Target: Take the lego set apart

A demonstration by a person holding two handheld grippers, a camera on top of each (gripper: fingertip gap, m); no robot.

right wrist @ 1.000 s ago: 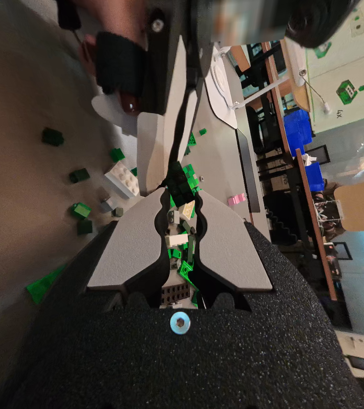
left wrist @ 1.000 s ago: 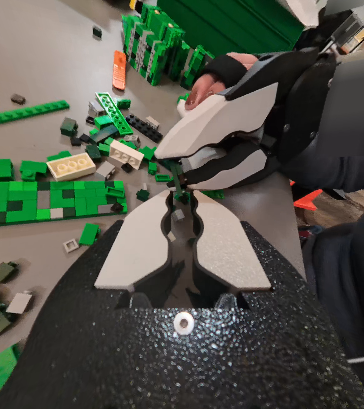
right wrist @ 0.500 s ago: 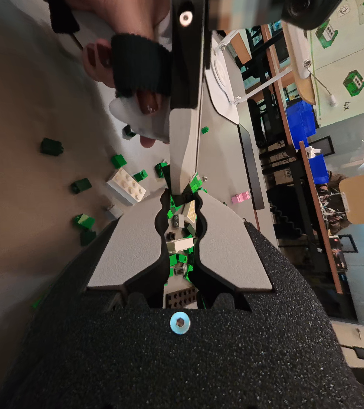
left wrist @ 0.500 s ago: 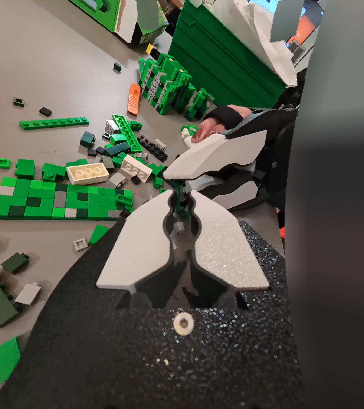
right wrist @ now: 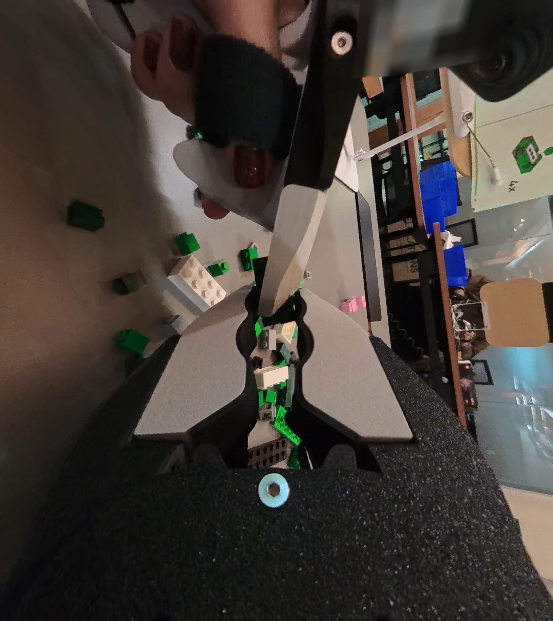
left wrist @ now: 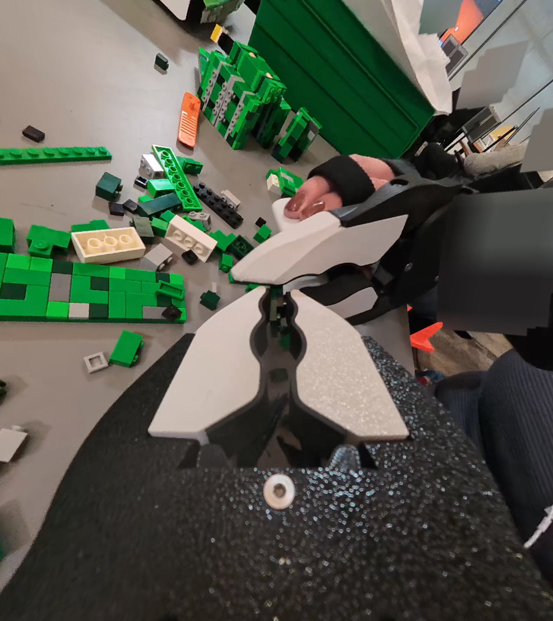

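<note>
Above the grey table [left wrist: 49, 67], a small dark green lego piece [left wrist: 276, 311] is pinched between the closed left gripper [left wrist: 276, 295] and the closed right gripper [left wrist: 268, 284], tips touching. A pull-apart is judged underway; opposed twisting is called for next. Only the left wrist view shows the green tiled plate [left wrist: 66, 292] and the undismantled green stack [left wrist: 244, 97].

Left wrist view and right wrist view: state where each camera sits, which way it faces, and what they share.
Left wrist view: on the left tool, looking down its fingers at the grey table strewn with green bricks; the right tool, a hand and a dark sleeve show.
Right wrist view: on the right tool, rolled sideways, facing along the table towards shelving; the left tool and its hand show.
Shared: both tools pinching one small dark green piece, plus the white brick.
</note>
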